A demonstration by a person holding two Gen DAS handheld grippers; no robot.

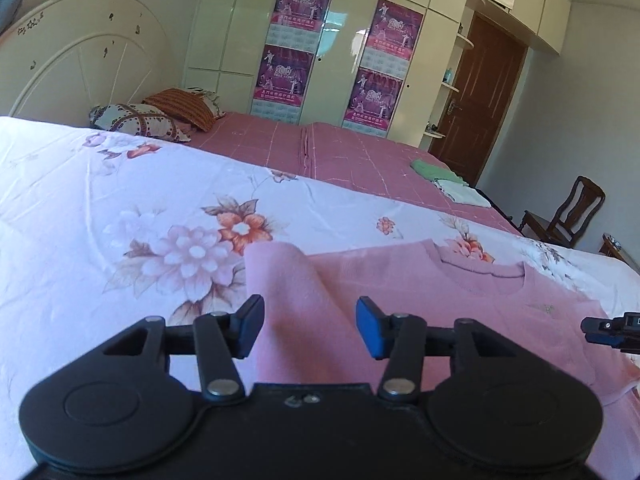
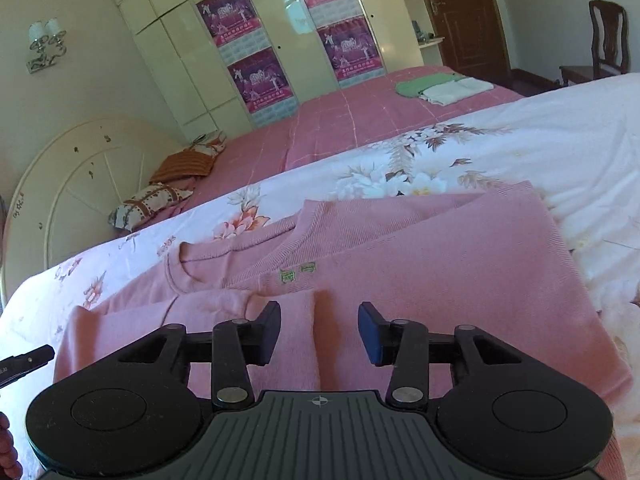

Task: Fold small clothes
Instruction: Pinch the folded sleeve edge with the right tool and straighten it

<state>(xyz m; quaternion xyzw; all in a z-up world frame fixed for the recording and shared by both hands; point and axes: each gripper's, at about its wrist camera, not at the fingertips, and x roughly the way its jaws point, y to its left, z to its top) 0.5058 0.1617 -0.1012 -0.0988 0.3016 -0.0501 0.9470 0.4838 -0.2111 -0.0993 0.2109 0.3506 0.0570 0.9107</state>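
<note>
A pink knit sweater (image 1: pixel 460 292) lies flat on the floral sheet (image 1: pixel 120 208), its neck opening toward the far side. It also shows in the right wrist view (image 2: pixel 440 264), with one sleeve folded across the body. My left gripper (image 1: pixel 310 326) is open, with a raised fold of the pink sleeve (image 1: pixel 288 300) between its fingers. My right gripper (image 2: pixel 319 332) is open over the folded sleeve's cuff edge (image 2: pixel 296 320). The right gripper's tip also shows at the right edge of the left wrist view (image 1: pixel 612 326).
The bed's far half has a pink checked sheet (image 1: pixel 340 152) with folded green and white clothes (image 1: pixel 448 178) near its edge. Pillows (image 1: pixel 160 116) lie by the white headboard (image 1: pixel 80 60). A wardrobe, a brown door and a wooden chair (image 1: pixel 568 216) stand beyond.
</note>
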